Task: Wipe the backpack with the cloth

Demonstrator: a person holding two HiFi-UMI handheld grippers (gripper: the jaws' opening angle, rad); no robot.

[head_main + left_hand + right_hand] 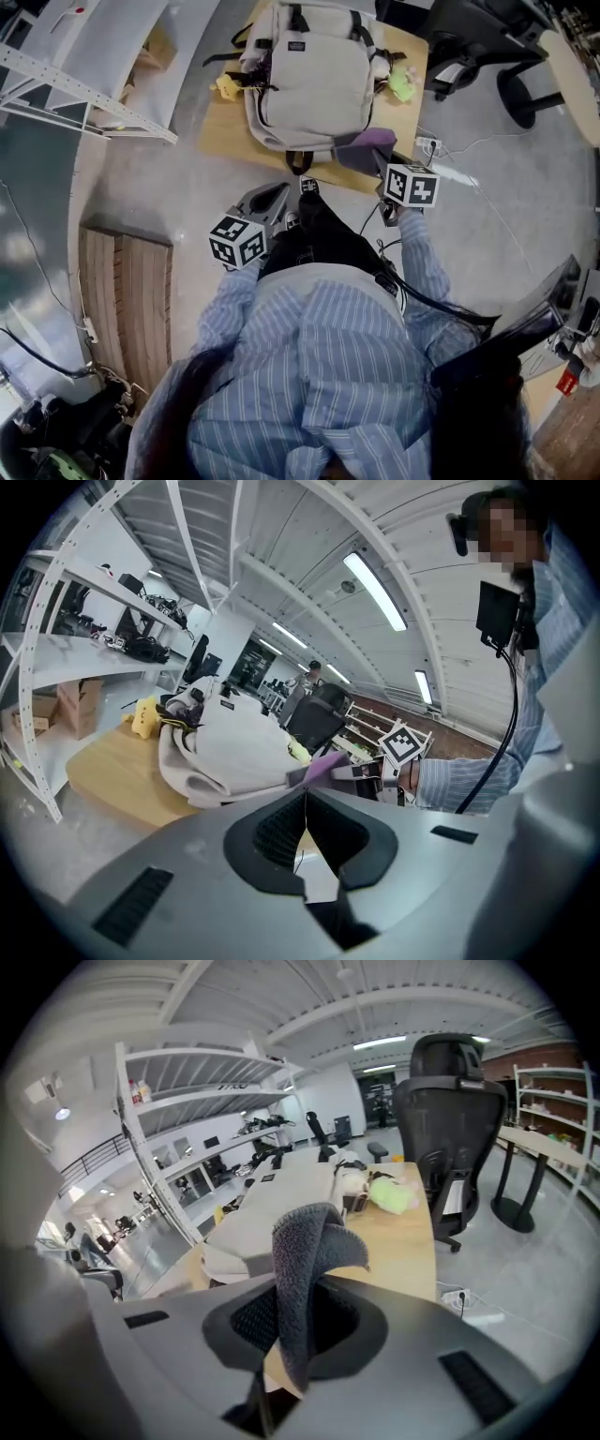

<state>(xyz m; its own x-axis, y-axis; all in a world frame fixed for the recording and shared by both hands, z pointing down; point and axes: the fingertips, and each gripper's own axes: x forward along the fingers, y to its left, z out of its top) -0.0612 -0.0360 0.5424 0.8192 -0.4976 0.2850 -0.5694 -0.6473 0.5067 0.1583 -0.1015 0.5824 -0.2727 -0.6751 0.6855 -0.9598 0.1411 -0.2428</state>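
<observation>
A beige backpack (309, 80) lies flat on a low wooden table (225, 136). My right gripper (382, 167) hovers at the table's near right corner, shut on a grey-purple cloth (367, 148) that hangs beside the backpack's bottom edge. In the right gripper view the cloth (305, 1260) folds over between the jaws of the right gripper (300, 1314), with the backpack (272, 1206) beyond. My left gripper (277, 194) is held short of the table's near edge. In its own view the left gripper (305, 803) has its pads together with nothing between them; the backpack (234, 752) and cloth (323, 766) lie ahead.
A yellow plush toy (228, 86) lies left of the backpack and a green one (401, 84) right of it. A black office chair (469, 37) stands at the far right, white shelving (84, 94) at the left. A power strip (427, 145) and cable lie on the floor.
</observation>
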